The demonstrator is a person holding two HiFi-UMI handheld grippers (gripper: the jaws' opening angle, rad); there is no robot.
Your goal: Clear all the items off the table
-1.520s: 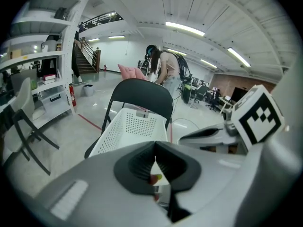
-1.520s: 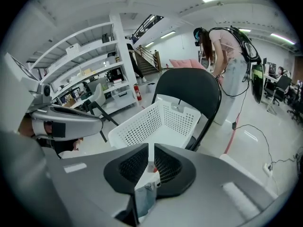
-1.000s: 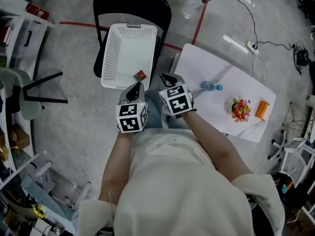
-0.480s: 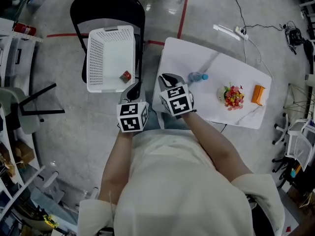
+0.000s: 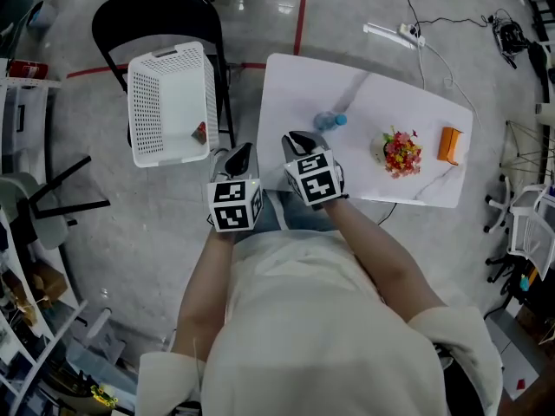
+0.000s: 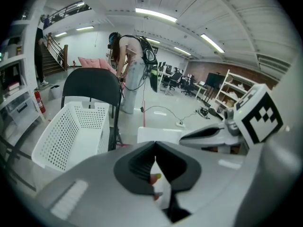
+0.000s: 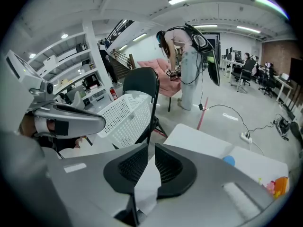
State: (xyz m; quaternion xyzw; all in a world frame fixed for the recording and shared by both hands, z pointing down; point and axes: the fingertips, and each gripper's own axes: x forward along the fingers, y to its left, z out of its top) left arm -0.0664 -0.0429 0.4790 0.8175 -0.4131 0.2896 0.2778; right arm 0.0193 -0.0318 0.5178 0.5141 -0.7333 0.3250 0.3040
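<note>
On the white table (image 5: 303,85) lie a clear bottle with a blue cap (image 5: 328,121), a bunch of flowers (image 5: 397,153) and an orange item (image 5: 448,144). A white basket (image 5: 165,102) rests on a black chair (image 5: 152,11) to the left, with a small red item (image 5: 199,132) inside. My left gripper (image 5: 240,152) hangs shut and empty over the floor between basket and table. The right gripper (image 5: 297,139) is shut and empty at the table's near edge, short of the bottle. The left gripper view shows the left gripper (image 6: 155,143) with tips meeting; the right gripper view shows the right gripper (image 7: 150,145) nearly touching.
A red line (image 5: 299,16) and a cable with a power strip (image 5: 403,33) run across the floor behind the table. Shelving (image 5: 17,258) stands at the left and white chairs (image 5: 520,224) at the right. A person (image 7: 189,56) bends over in the background.
Both grippers have swung together toward the table; basket and chair have slid left in the head view. The right gripper now sits at the table's near edge. Jaws look unchanged.
</note>
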